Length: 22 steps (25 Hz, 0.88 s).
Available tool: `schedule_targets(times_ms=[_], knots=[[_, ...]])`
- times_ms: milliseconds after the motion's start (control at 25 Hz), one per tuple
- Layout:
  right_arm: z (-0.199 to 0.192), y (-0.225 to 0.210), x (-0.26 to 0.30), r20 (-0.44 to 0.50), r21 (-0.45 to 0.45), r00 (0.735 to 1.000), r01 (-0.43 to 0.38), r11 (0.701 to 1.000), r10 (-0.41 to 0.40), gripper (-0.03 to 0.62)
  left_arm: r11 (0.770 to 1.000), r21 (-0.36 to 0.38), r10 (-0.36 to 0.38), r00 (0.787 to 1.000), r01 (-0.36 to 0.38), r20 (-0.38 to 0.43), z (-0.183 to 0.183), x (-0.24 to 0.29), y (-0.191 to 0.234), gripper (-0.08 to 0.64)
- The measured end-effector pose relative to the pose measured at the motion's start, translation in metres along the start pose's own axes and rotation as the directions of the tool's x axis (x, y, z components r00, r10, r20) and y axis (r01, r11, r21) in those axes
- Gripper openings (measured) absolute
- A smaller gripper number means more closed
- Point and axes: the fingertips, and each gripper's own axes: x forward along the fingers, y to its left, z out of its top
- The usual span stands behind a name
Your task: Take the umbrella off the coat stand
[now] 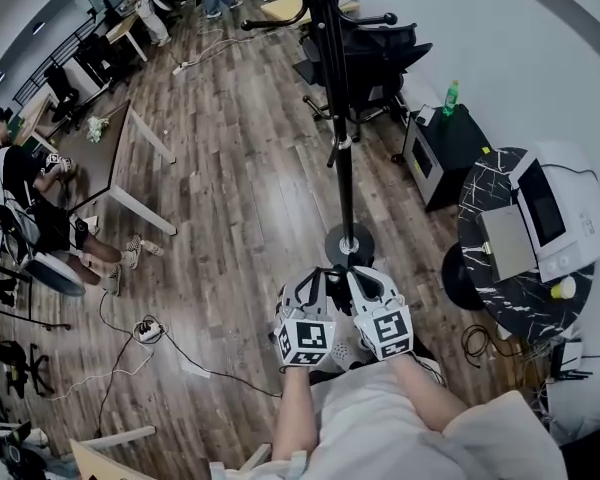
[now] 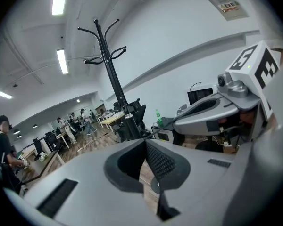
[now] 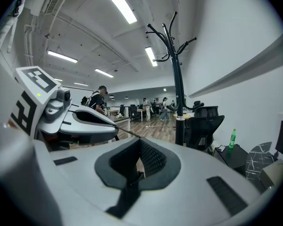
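Note:
The black coat stand (image 1: 343, 168) rises from its round base (image 1: 348, 245) just ahead of both grippers. Its hooks look bare in the left gripper view (image 2: 104, 46) and in the right gripper view (image 3: 172, 36); I see no umbrella on them. My left gripper (image 1: 315, 274) and right gripper (image 1: 358, 274) are side by side, close to the base, and both point at the pole. The left gripper (image 2: 148, 168) has its jaws together, and so does the right gripper (image 3: 140, 161). A thin dark line (image 3: 127, 133) runs between the two grippers' tips; I cannot tell what it is.
A black office chair (image 1: 375, 53) stands behind the stand. To the right are a low black cabinet (image 1: 440, 153) with a green bottle (image 1: 450, 96) and a round dark table (image 1: 485, 258) carrying a white machine (image 1: 555, 208). A desk (image 1: 130, 168), a seated person (image 1: 30, 198) and floor cables (image 1: 145, 330) lie left.

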Motion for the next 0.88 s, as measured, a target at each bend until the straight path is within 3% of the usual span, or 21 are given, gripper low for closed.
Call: schedule_targets(times_ms=[520, 880], knots=[[-0.006, -0.001, 0.003, -0.021, 0.032, 1.0, -0.014, 0.999, 0.014, 0.009, 1.0, 0.003, -0.007, 1.0, 0.007, -0.013, -0.009, 0.0, -0.006, 0.025], [0.008, 0.016, 0.017, 0.0, 0.013, 0.998, -0.069, 0.998, 0.069, 0.009, 0.998, -0.024, 0.052, 0.999, -0.052, -0.004, -0.015, -0.005, 0.016, 0.025]])
